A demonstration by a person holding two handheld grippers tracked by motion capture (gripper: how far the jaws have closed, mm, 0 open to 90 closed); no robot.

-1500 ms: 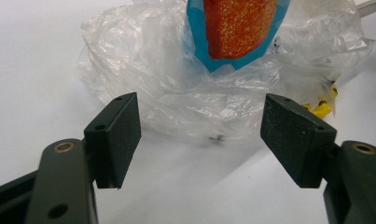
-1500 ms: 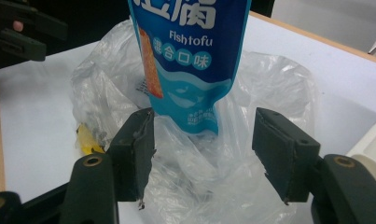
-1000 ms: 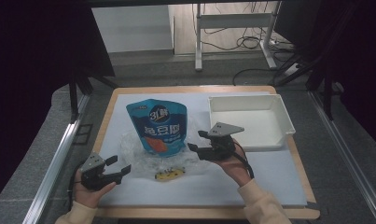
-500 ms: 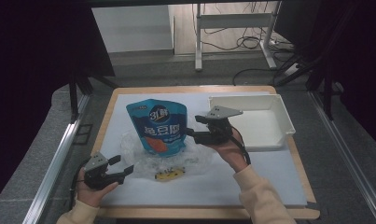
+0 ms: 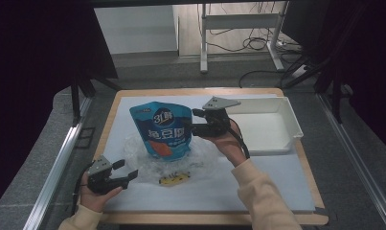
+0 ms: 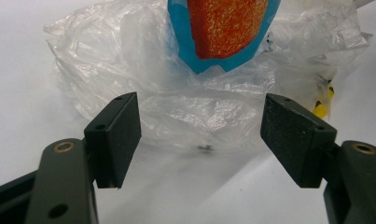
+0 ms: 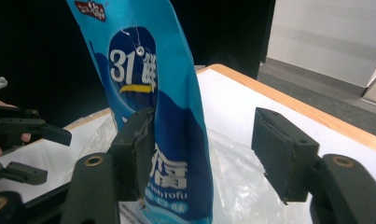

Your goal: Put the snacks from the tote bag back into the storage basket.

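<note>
A blue stand-up pouch with white print stands upright in a crumpled clear plastic bag at mid-table. My right gripper is open at the pouch's right edge. In the right gripper view the pouch rises between the jaws, close against the left pad, and the right pad stands well off it; the gripper holds nothing. My left gripper rests open near the front left. Its view looks across the gap at the plastic bag and the pouch's orange-red picture.
An empty white tray sits at the table's right. A small yellow object lies by the bag's front edge, also the yellow object at the right of the left gripper view. A white mat covers the wooden table.
My right gripper has moved away from the person and to the left, up against the pouch's right edge. The left gripper has hardly shifted.
</note>
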